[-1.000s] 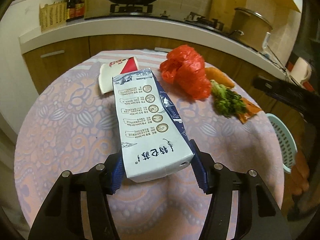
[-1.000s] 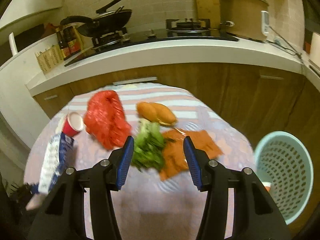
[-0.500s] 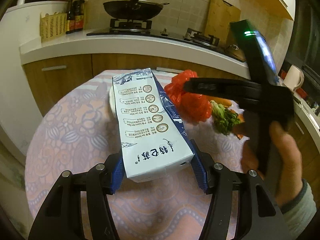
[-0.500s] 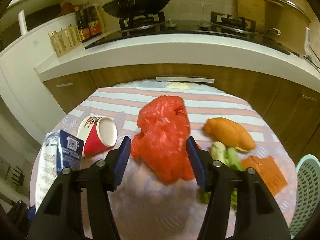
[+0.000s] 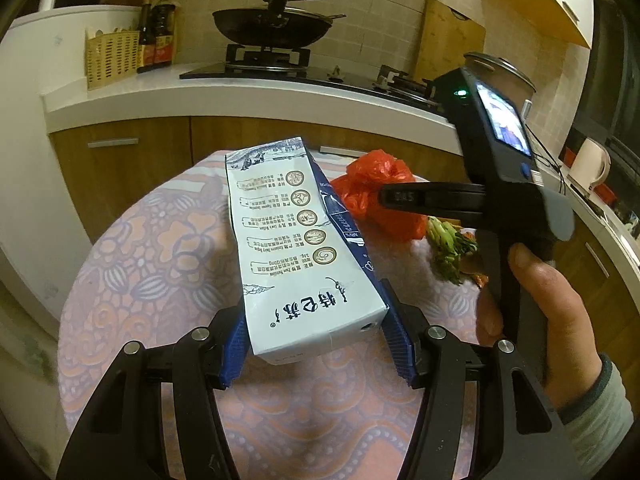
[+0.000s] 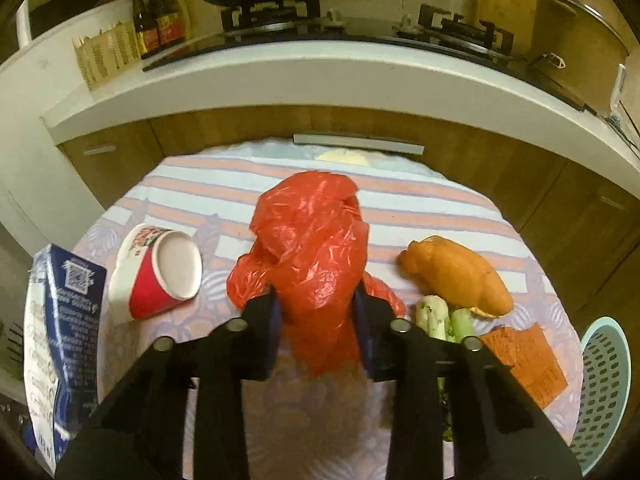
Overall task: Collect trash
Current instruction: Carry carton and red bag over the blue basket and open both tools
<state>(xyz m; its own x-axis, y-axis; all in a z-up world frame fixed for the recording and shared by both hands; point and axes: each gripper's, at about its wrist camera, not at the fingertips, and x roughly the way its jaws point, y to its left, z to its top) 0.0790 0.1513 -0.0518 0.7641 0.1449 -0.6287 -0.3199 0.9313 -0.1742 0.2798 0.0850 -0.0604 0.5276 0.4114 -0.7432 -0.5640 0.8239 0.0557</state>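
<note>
The left gripper (image 5: 316,344) clamps the near end of a carton (image 5: 300,240), held above the round table (image 5: 160,256). The right gripper (image 6: 318,336) has its blue pads against both sides of a red bag (image 6: 316,256) near the table's middle. Left of the bag a paper cup (image 6: 160,272) lies on its side. Right of the bag sit a bun (image 6: 456,272), greens (image 6: 434,316) and an orange wrapper (image 6: 524,360). Past the table's right edge stands a basket (image 6: 604,384). Behind the table runs a counter (image 6: 320,76).

Dim kitchen: white counter (image 6: 320,76) w/ wood cabinets (image 5: 132,160), tiled wall (image 5: 380,20).
</note>
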